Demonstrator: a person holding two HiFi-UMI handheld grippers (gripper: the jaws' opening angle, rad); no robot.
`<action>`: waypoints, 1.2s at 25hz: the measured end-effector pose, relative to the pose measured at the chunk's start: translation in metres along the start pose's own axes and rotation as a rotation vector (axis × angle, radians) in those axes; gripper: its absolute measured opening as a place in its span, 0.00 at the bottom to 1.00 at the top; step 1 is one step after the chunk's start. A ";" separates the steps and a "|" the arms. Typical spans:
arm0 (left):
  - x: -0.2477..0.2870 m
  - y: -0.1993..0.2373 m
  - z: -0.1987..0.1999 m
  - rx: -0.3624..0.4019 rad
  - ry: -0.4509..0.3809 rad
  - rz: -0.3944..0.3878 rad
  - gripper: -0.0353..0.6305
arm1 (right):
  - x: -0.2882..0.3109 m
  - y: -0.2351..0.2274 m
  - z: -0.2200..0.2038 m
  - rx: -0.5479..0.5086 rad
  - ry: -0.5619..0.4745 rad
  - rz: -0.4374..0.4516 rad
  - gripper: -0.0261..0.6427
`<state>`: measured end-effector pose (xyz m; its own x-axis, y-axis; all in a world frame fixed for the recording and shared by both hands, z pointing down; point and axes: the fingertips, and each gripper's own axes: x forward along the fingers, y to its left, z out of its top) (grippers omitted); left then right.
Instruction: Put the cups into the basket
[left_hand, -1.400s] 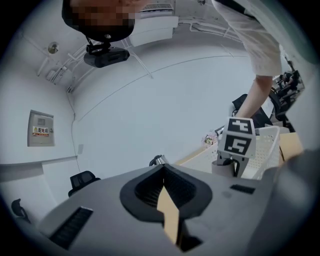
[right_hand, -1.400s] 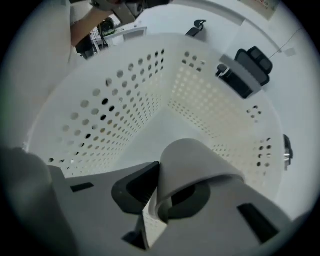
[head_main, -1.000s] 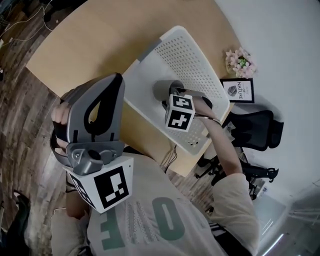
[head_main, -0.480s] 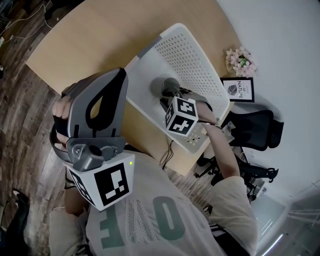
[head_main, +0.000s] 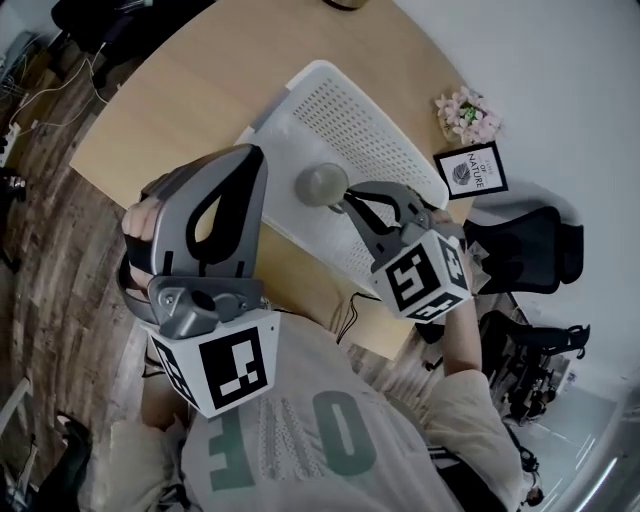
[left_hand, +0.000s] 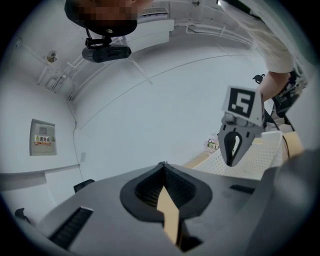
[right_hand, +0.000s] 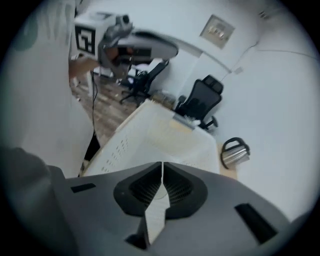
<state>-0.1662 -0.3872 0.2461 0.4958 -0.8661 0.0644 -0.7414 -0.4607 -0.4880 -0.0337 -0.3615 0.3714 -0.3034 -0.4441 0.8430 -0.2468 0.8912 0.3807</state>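
Left gripper (left_hand: 163, 167): jaws together, empty, held high, off counter (head_main: 180, 90) near edge. Grey cup (head_main: 322, 184) inside basket (head_main: 385, 125). Right gripper (right_hand: 161, 167): jaws together, empty, above basket. Placement looks complete; no other cup visible.

Cup (head_main: 322, 184) lies in basket (head_main: 385, 128); basket on table (head_main: 200, 75).

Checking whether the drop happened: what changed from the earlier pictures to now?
The right gripper let go of the grey cup, shut, and lifted up out of the basket; the cup now sits inside it. The left gripper stayed raised, shut and empty.
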 end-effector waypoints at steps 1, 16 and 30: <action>0.001 0.000 0.009 0.010 -0.018 -0.008 0.07 | -0.020 -0.011 0.014 0.051 -0.086 -0.065 0.05; 0.006 -0.049 0.100 0.186 -0.153 -0.111 0.07 | -0.141 -0.033 0.039 0.775 -0.909 -0.750 0.04; -0.004 -0.056 0.105 0.187 -0.154 -0.107 0.07 | -0.136 -0.020 0.025 0.781 -0.880 -0.775 0.04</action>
<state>-0.0790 -0.3376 0.1812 0.6407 -0.7678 -0.0021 -0.5917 -0.4920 -0.6386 -0.0107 -0.3217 0.2396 -0.2537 -0.9620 -0.1009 -0.9658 0.2462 0.0812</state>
